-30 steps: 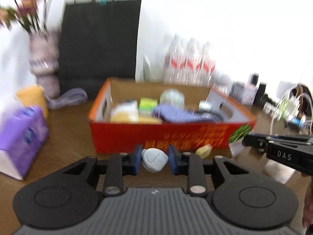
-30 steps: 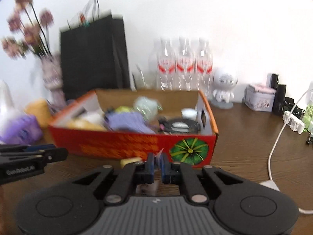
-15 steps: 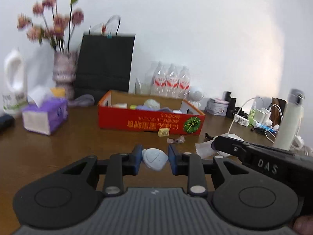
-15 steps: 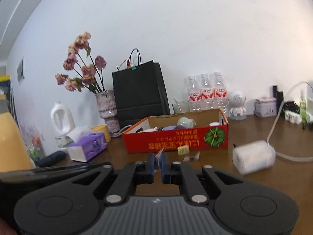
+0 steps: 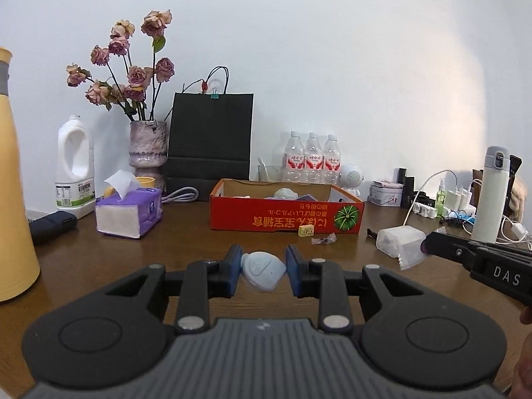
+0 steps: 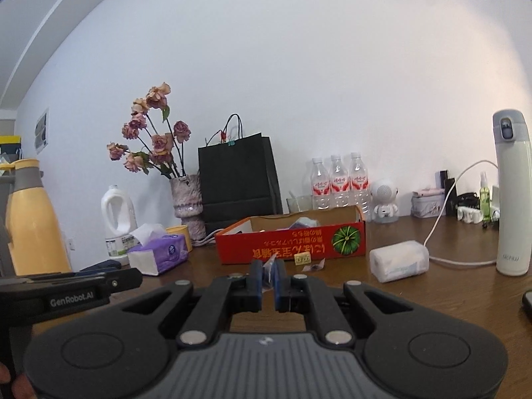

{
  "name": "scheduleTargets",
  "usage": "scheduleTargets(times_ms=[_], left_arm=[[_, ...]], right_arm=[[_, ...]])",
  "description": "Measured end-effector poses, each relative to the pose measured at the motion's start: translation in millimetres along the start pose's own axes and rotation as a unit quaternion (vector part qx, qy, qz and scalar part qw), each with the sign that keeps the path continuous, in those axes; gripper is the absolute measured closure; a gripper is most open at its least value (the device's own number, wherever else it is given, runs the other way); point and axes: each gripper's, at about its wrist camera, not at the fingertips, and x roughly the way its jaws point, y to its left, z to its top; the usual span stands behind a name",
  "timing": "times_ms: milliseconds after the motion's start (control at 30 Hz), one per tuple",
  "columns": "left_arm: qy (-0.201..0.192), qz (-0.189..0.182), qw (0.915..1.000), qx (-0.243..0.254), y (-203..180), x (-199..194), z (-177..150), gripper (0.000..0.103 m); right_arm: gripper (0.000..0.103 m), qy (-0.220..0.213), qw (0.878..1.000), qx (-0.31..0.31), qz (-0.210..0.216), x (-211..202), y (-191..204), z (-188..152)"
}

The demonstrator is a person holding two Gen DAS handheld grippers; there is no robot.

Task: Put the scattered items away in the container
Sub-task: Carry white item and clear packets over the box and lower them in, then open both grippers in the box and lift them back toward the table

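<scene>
Between the pads of the left gripper (image 5: 263, 267) a pale blue pebble-shaped item (image 5: 262, 269) is clamped, a scrap of wrapper (image 6: 268, 264) is pinched in the right gripper (image 6: 267, 277), and both must next be carried forward to the red box (image 5: 286, 219) ahead and dropped.

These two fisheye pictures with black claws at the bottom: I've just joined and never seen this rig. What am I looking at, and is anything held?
A person carries one hand-held gripper per hand, each with a forward-looking camera. The left hand-held gripper clamps a pale blue oval object. The right hand-held gripper is shut on a small crinkled wrapper. Ahead on the wooden table stands the red cardboard box, already holding items. A yellow cube, another wrapper and a white packet lie outside it.
</scene>
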Motion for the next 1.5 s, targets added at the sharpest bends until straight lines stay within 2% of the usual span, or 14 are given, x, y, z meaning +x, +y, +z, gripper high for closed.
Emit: scheduleTargets(times_ms=[167,267,367,433,567,633,867,1033,1100,1200,1300,1367,1433,1500], left_arm=[[0.008,-0.005,0.9998,-0.017,6,24,12,0.073],[0.026,-0.025,0.9989,-0.029,8,61,29,0.073],[0.015,-0.023,0.9996,-0.007,11,105,51,0.073],[0.015,-0.017,0.9997,0.003,19,147,71,0.073],[0.070,-0.059,0.9956,-0.021,35,250,114,0.073],[0.101,-0.058,0.9930,-0.021,36,306,131,0.073],[0.219,-0.066,0.9722,-0.049,28,445,148,0.073],[0.285,-0.139,0.9457,-0.073,-3,497,144,0.072],[0.294,-0.146,0.9434,-0.049,-18,509,143,0.066],[0.305,-0.137,0.9416,-0.037,-25,519,141,0.061],[0.301,-0.128,0.9443,-0.036,-22,515,149,0.056],[0.304,-0.118,0.9450,-0.028,-21,509,157,0.046],[0.316,-0.097,0.9435,-0.011,-22,502,165,0.012],[0.331,-0.076,0.9404,0.014,-24,495,170,0.002]], right_arm=[[0.097,0.001,1.000,0.001,-0.011,21,-9,10],[0.097,0.019,0.999,0.025,-0.008,50,-22,23],[0.097,0.022,1.000,0.020,-0.003,95,-35,42],[0.097,0.019,0.999,0.048,0.001,132,-54,64],[0.097,0.073,0.997,0.035,-0.007,228,-90,114],[0.097,0.102,0.994,0.047,-0.010,275,-109,131],[0.097,0.228,0.971,0.042,-0.056,414,-141,144],[0.093,0.307,0.950,0.014,-0.065,489,-149,128],[0.090,0.332,0.940,0.025,-0.066,509,-156,121],[0.067,0.344,0.933,0.043,-0.095,517,-166,120],[0.060,0.336,0.936,0.055,-0.093,509,-173,130],[0.049,0.344,0.933,0.057,-0.087,504,-172,139],[0.043,0.367,0.925,0.067,-0.078,501,-171,148],[0.037,0.396,0.913,0.072,-0.063,499,-165,153]])
